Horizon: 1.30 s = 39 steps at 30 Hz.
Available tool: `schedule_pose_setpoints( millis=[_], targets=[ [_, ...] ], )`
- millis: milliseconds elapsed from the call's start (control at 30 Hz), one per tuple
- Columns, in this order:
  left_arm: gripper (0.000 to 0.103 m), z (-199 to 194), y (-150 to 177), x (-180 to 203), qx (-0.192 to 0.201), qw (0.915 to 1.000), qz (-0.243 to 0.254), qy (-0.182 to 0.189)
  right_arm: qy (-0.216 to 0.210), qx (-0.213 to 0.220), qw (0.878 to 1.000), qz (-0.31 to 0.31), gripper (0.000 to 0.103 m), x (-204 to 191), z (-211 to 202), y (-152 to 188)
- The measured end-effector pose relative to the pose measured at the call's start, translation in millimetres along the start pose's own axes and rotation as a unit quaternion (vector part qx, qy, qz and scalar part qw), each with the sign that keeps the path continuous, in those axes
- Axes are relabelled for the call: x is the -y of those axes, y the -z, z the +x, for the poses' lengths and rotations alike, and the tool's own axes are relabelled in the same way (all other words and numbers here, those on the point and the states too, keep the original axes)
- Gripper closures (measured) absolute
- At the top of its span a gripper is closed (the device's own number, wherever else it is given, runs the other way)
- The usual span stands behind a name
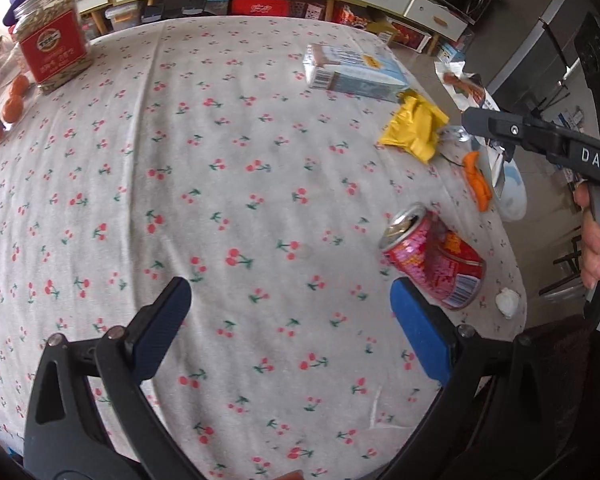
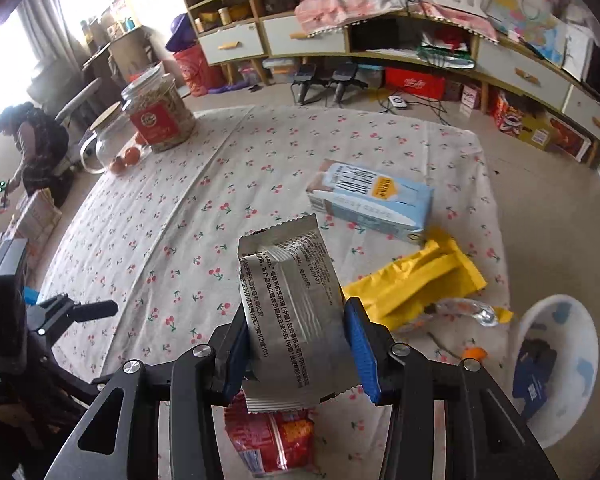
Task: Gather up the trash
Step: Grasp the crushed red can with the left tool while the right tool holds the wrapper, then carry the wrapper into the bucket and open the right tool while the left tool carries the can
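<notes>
With my right tool [image 2: 296, 344] clamped on the silver snack wrapper [image 2: 288, 300] above the desk [image 2: 148, 216], I'd carry it over the white bin [image 2: 556, 364] before releasing, while my left tool [image 1: 290, 312] hangs wide open, empty, beside the crushed red can [image 1: 436, 260].

A: Silver wrapper [image 2: 296, 320] with black print between the blue pads [image 2: 362, 352], white cloth [image 2: 228, 184] with red cherries beneath.

B: Beyond them, yellow wrapper [image 2: 420, 280], pale-blue carton [image 2: 376, 204].

Cherry-print table [image 1: 228, 128]; carton [image 1: 352, 68], yellow wrapper [image 1: 414, 128], can [image 1: 436, 258] (dented).
</notes>
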State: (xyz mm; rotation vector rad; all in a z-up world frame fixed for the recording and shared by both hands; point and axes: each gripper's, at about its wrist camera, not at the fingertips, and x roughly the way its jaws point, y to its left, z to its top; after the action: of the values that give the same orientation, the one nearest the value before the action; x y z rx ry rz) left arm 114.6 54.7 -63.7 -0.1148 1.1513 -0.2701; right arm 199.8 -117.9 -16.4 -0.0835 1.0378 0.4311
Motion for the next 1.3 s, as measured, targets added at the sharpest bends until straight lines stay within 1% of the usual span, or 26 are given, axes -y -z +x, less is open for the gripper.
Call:
schedule_pose_setpoints(
  millis=[67, 167, 300, 400, 533, 633, 767, 933, 1000, 1033, 1133, 1300],
  targets=[
    [0.004, 3, -1, 20, 0.001, 0.9997, 0.025, 0.007, 0.008, 0.007, 1.0, 0.024, 0.057, 16, -10, 7],
    [0.003, 6, 0, 51, 0.01, 0.997, 0.077, 0.009, 0.017, 0.008, 0.998, 0.052, 0.057, 39, -20, 20],
    [0.003, 10, 1, 84, 0.026, 0.9878, 0.154, 0.0, 0.034, 0.006, 0.996, 0.08, 0.057, 68, -32, 44],
    [0.003, 17, 1, 96, 0.024, 0.9823, 0.186, 0.0, 0.042, 0.003, 0.994, 0.096, 0.057, 85, -39, 60],
    [0.003, 26, 2, 105, 0.012, 0.978, 0.208, 0.006, 0.045, 0.0, 0.992, 0.115, 0.057, 103, -46, 79],
    [0.003, 33, 3, 110, 0.004, 0.9764, 0.216, -0.001, 0.047, -0.001, 0.99, 0.13, 0.057, 117, -52, 92],
    [0.004, 41, 1, 112, -0.006, 0.9772, 0.212, -0.006, 0.052, 0.003, 0.987, 0.151, 0.057, 132, -59, 104],
    [0.004, 47, -2, 112, -0.01, 0.9796, 0.201, 0.002, 0.054, 0.009, 0.982, 0.18, 0.057, 152, -66, 114],
    [0.016, 46, -2, 114, -0.007, 0.9801, 0.198, 0.011, 0.054, 0.011, 0.98, 0.192, 0.057, 159, -69, 117],
    [0.016, 45, -4, 115, -0.007, 0.9808, 0.195, 0.012, 0.054, 0.012, 0.979, 0.198, 0.057, 163, -70, 118],
    [0.016, 36, -9, 117, 0.014, 0.9835, 0.18, 0.016, 0.056, 0.016, 0.975, 0.217, 0.057, 173, -75, 121],
    [0.016, 17, -33, 129, 0.053, 0.9856, 0.158, 0.031, 0.065, 0.029, 0.963, 0.258, 0.057, 197, -84, 128]
  ],
)
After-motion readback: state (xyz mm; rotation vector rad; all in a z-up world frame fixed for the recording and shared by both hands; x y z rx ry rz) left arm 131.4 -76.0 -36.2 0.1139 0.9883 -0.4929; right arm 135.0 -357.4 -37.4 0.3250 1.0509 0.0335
